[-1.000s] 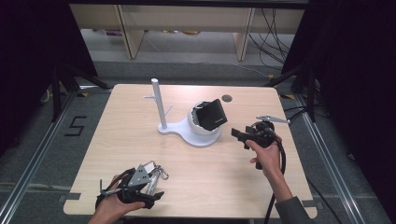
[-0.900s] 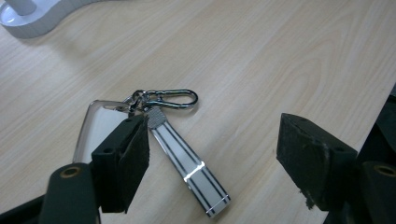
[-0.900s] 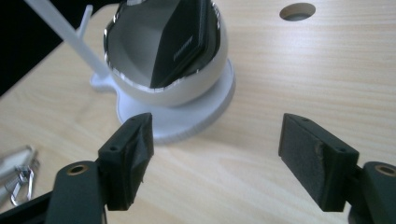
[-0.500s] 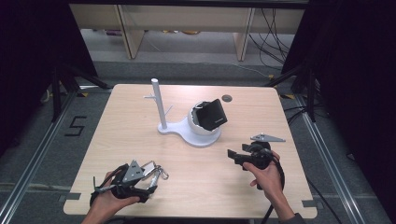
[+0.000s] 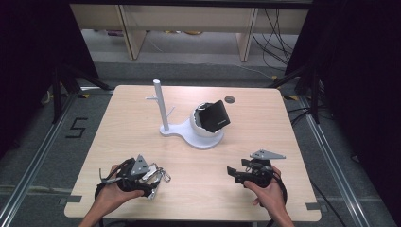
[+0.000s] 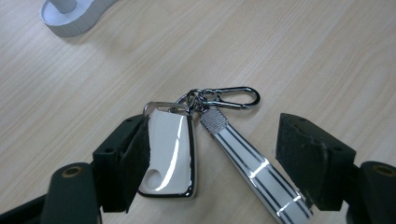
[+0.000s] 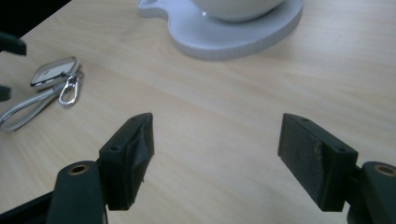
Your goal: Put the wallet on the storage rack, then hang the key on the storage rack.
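Black left tongs (image 6: 212, 154) stand wide around the key fob (image 6: 169, 156), which lies on the worktop (image 5: 198, 161) touching one pad; a grasp looks imminent. Right tongs (image 7: 217, 158) gape empty, now drawn back from the stand (image 5: 196, 135) toward the near edge.

White glossy key fob (image 6: 167, 156) with chrome rim, grey strap (image 6: 254, 168) with dark stripes, white stand (image 5: 191, 130), pale wood-grain table (image 5: 123, 118)
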`<state>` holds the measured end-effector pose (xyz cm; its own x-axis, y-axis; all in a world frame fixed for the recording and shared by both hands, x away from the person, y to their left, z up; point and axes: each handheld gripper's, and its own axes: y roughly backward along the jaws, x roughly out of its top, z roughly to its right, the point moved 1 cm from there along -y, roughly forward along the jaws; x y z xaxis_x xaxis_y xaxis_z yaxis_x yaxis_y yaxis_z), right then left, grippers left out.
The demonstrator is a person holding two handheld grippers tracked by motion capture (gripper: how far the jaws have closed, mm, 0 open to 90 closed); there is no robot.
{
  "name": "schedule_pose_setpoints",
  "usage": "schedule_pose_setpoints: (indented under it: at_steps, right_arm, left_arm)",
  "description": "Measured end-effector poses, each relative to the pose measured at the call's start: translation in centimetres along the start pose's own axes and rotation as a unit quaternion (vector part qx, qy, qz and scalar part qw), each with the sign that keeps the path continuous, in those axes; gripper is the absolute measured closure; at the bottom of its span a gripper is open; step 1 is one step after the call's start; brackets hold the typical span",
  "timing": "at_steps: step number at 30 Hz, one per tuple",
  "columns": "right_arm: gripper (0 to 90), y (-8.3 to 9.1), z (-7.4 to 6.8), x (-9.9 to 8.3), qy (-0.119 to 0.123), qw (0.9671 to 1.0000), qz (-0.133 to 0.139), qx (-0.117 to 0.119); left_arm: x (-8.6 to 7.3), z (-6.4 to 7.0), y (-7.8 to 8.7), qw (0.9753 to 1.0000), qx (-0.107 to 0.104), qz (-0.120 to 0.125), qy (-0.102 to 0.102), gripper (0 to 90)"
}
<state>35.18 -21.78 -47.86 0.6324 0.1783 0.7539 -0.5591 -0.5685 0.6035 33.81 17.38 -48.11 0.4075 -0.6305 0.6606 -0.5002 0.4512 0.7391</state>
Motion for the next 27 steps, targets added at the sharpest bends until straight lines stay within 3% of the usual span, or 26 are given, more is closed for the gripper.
schedule_pose_setpoints:
  at_steps: [6,7,8,9,12,13,14,15,17,19,20,22,25,27]
  right_arm:
    - [28.1,0.3,-0.4,-1.1,-0.005,0.9999,-0.01,0.008]
    - [28.1,0.4,-0.1,-1.3,0.005,0.9999,-0.008,0.004]
    - [28.1,0.7,-0.3,-1.4,-0.011,0.9998,-0.016,0.001]
    - [28.1,0.7,0.0,-1.5,0.002,1.0,-0.006,0.005]
    - [28.1,1.1,0.0,-1.8,0.001,1.0,-0.002,0.004]
    - [28.1,1.3,-0.3,-1.9,-0.014,0.9999,-0.005,0.004]
    - [28.1,1.4,0.1,-2.0,0.004,1.0,-0.001,-0.001]
    - [28.1,1.3,0.1,-2.1,-0.001,1.0,-0.003,-0.009]
    - [28.1,1.5,-0.1,-2.2,-0.017,0.9998,-0.005,0.003]
    - [28.2,1.4,-0.1,-2.3,-0.013,0.9999,-0.005,0.006]
    - [28.2,1.3,0.0,-2.3,0.0,1.0,-0.007,0.002]
    - [28.2,1.2,-0.4,-2.3,-0.009,0.9999,-0.011,0.01]
    - [28.2,0.9,-0.6,-2.1,0.007,0.9998,-0.013,0.014]
    - [28.2,0.8,-0.8,-2.2,-0.005,0.9997,-0.016,0.018]
  left_arm:
    - [0.9,-0.2,-0.5,0.9999,0.002,-0.011,-0.007,26.1]
    - [1.1,-0.2,-0.6,0.9999,0.001,-0.009,-0.004,26.1]
    - [1.3,-0.5,-0.6,0.9997,-0.001,-0.019,-0.013,26.1]
    - [1.5,-0.6,-0.8,0.9997,-0.01,-0.021,-0.008,26.1]
    - [1.9,-1.1,-1.0,0.9997,-0.009,-0.024,-0.007,26.4]
    - [2.0,-1.3,-1.2,0.9995,-0.013,-0.027,-0.013,26.4]
    - [2.1,-1.5,-1.3,0.9994,-0.017,-0.028,-0.01,26.7]
    - [2.1,-1.7,-1.4,0.9994,-0.017,-0.029,-0.01,27.0]
    - [2.2,-1.8,-1.4,0.9993,-0.018,-0.031,-0.015,27.1]
    - [2.3,-1.9,-1.5,0.9991,-0.02,-0.033,-0.017,27.5]
    - [2.3,-1.9,-1.5,0.999,-0.021,-0.034,-0.021,27.5]
    - [2.5,-1.9,-1.5,0.998,-0.022,-0.048,-0.035,27.5]
    - [2.7,-1.3,-1.9,0.9959,-0.028,-0.063,-0.058,27.7]
    - [2.9,-1.0,-2.2,0.994,-0.03,-0.077,-0.071,27.8]
